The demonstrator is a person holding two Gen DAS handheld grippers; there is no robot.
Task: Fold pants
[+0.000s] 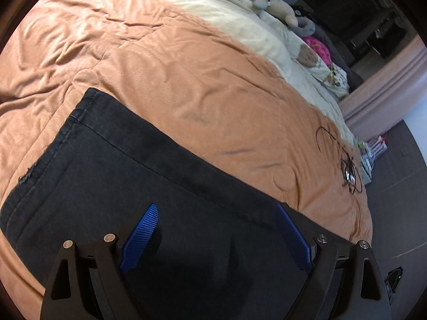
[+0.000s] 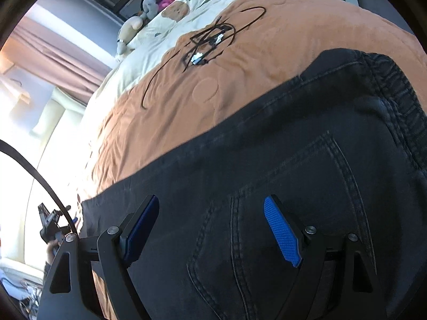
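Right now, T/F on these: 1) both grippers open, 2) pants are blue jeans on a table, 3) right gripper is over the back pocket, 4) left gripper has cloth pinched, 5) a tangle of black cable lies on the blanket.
1) Both grippers open: true. The left gripper and the right gripper both show their fingers spread wide.
2) Blue jeans on a table: false. The pants are black denim, lying on an orange blanket on a bed.
3) Right gripper over the back pocket: true. The back pocket stitching sits between and under its fingers.
4) Left gripper has cloth pinched: false. It hangs open over the pants, nothing between its fingers.
5) Black cable on the blanket: true. The black cable lies beyond the pants.
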